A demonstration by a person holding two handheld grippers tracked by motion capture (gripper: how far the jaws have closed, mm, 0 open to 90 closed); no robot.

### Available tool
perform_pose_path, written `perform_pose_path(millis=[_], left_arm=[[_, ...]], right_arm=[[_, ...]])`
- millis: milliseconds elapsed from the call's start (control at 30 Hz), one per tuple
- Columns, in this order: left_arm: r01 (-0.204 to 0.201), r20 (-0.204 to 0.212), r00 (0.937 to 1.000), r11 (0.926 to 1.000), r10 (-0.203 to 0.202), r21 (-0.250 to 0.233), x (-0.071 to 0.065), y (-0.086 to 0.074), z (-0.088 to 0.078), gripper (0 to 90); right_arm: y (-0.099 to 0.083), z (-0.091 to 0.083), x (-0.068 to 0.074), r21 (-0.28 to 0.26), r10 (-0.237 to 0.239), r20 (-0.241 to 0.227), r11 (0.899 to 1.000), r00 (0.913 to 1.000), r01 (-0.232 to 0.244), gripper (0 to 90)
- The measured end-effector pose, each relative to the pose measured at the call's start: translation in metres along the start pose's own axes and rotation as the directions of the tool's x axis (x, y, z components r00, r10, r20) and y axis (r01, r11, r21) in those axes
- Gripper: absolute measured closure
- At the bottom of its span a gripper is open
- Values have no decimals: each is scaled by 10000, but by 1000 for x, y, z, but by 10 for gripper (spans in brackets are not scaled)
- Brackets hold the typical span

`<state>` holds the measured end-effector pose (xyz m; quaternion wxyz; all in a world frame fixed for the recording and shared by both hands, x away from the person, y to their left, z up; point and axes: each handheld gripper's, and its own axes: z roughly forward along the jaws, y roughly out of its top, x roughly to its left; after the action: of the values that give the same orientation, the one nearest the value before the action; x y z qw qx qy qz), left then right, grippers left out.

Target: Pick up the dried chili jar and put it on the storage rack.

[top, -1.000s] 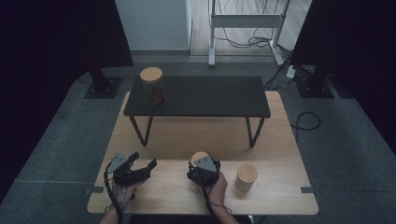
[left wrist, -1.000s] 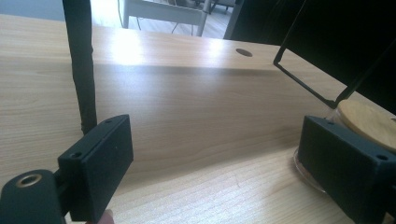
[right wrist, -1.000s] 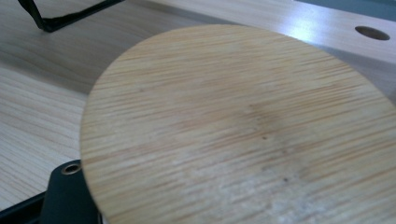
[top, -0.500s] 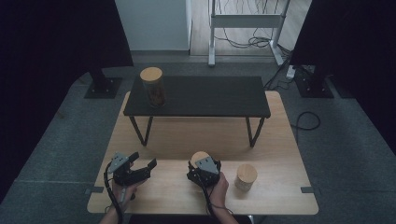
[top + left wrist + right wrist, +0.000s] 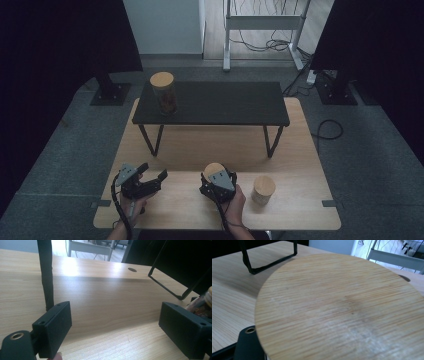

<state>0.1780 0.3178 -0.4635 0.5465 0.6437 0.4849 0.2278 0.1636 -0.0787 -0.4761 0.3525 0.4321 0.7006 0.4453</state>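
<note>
1. High view: the right hand-held gripper [image 5: 218, 181] sits at the desk's [image 5: 210, 147] near edge, clamped on a wooden-lidded jar [image 5: 214, 172]. A second lidded jar [image 5: 263, 189] stands just beside it to the right, and a third jar [image 5: 163, 93] stands on the left end of the black riser shelf [image 5: 220, 103] farther back. The left hand-held gripper [image 5: 146, 178] hovers low over the desk well to the left, jaws apart and empty; they have just been closing slightly with nothing between them.

2. Left gripper view: both black jaws stand wide over bare wood, nothing between the pads. The held jar's glass side [image 5: 200, 305] peeks in at the right edge, next to the riser's leg [image 5: 172, 290]. Judgement: this hand stays idle, so it is best kept clear of the lift path.

3. Right gripper view: the jar's round wooden lid [image 5: 342, 310] is right up against the lens, with the riser leg [image 5: 269, 263] behind. How the pads meet the glass cannot be seen here. Judgement: the step looks like a lift towards the shelf. It goes well if the jar stays upright, the squeeze holds firm on the glass below the lid, the rise clears the shelf edge, and the swing avoids the neighbouring jar.
</note>
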Motion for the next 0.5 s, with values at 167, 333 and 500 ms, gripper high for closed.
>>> perform_pose_path(millis=[167,333,500], left_arm=[[-51,57,10000,10000,50,39,0,0,1,104],[-48,58,10000,9999,48,97,0,0,2,104],[-57,-5,10000,10000,57,25,0,-1,1,104]], right_arm=[[4,-6,0,-172,-159,8,9997,9999,159,244],[8,-9,0,-167,-145,-31,9998,9999,145,244],[7,-12,0,-165,-47,-61,9999,10000,46,244]])
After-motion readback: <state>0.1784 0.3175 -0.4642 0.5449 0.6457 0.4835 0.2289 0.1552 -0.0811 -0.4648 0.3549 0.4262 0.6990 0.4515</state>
